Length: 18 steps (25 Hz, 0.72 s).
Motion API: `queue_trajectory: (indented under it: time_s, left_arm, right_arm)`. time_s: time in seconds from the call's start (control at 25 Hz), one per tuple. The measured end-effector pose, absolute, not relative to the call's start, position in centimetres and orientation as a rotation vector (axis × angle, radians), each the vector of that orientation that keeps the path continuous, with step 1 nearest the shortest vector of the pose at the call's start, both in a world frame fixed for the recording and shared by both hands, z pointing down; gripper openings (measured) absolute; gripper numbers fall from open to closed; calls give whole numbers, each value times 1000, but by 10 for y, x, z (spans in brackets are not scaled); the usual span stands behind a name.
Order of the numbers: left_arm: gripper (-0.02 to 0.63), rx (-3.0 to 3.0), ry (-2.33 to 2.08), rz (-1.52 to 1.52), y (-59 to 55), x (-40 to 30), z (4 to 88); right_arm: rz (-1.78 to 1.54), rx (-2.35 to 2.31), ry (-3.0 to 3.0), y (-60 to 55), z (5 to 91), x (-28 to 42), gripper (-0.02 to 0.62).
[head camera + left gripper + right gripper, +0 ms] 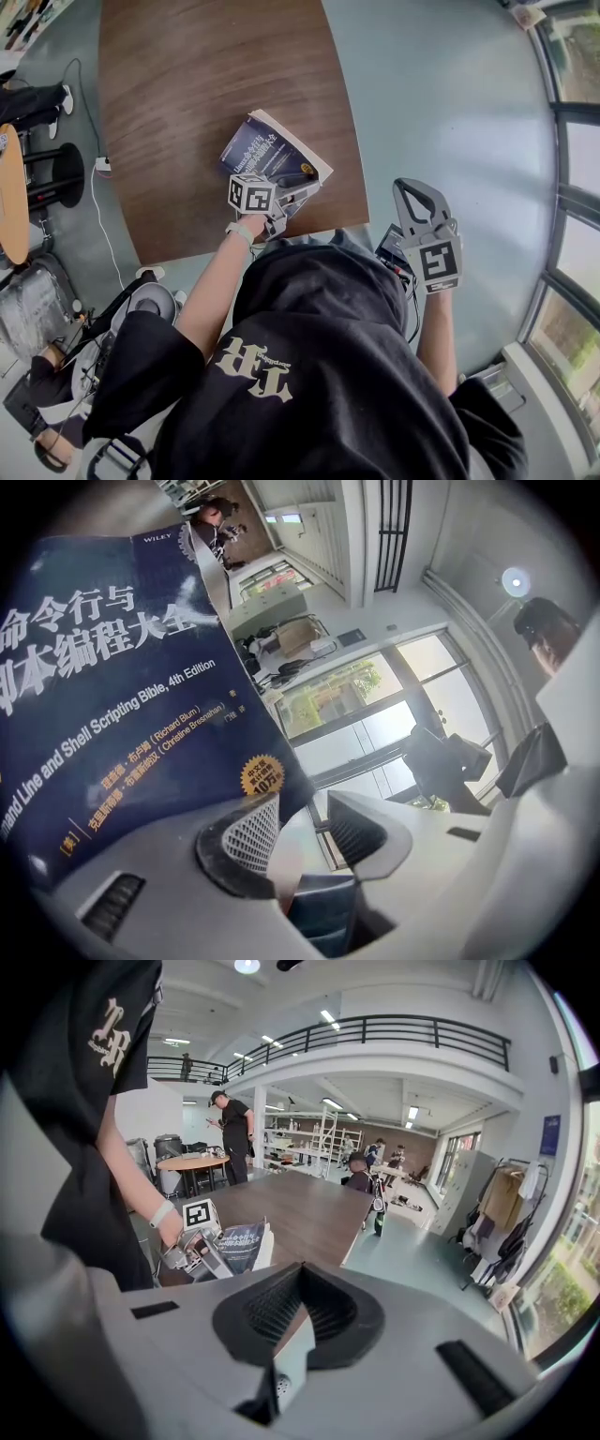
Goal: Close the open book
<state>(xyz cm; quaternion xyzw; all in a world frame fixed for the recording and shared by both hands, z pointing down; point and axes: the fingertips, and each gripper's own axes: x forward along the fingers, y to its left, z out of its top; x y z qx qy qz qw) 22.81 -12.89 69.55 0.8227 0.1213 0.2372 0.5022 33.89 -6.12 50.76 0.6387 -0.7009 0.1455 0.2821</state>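
The left gripper (305, 819) has its jaws spread at the near edge of the table (187, 94), with a corner of the book (270, 150) beside one pad, unpinched. The right gripper (300, 1274), pressed together on nothing, hangs off the table's near right corner. The book lies cover-up by that edge, seemingly almost shut, so the closing looks nearly done; the next move likely calls for drawing the left gripper clear so the cover settles.

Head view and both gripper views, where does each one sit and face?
Head view: on the person's head, steeply down at the dark blue paperback book on the brown wooden table; torso, arms, left gripper, right gripper show.
Left gripper view: on that gripper, along parted jaws, at the book's cover.
Right gripper view: on that gripper, along closed jaws, across the table; left arm shows.
All share the book.
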Motion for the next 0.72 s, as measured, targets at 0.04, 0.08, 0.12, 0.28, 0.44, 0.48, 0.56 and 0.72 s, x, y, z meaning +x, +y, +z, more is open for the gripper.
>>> queue_trajectory:
  time_s: [0.04, 0.08, 0.12, 0.28, 0.44, 0.48, 0.56, 0.72]
  left_arm:
    - [147, 1991, 293, 579, -128, 229, 696]
    - [151, 1996, 295, 584, -127, 230, 695]
    - [157, 2001, 299, 587, -127, 232, 695]
    - [167, 2017, 301, 595, -126, 235, 695]
    - [167, 2032, 281, 577, -127, 236, 690]
    - [167, 2037, 271, 570, -128, 234, 688]
    - [167, 2049, 243, 550, -130, 227, 683]
    - [167, 2059, 140, 502, -138, 201, 682]
  right_arm:
    - [385, 1706, -1872, -60, 508, 339, -12]
    - [382, 1704, -1869, -58, 507, 338, -12]
    - [384, 1709, -1869, -57, 507, 337, -12]
    - [385, 1726, -1872, -54, 507, 333, -12]
    - [362, 1693, -1879, -53, 508, 335, -12]
    - [361, 1689, -1891, -54, 508, 335, -12]
    - [355, 1674, -1919, -59, 508, 331, -12]
    - [300, 1589, -1989, -76, 508, 314, -12]
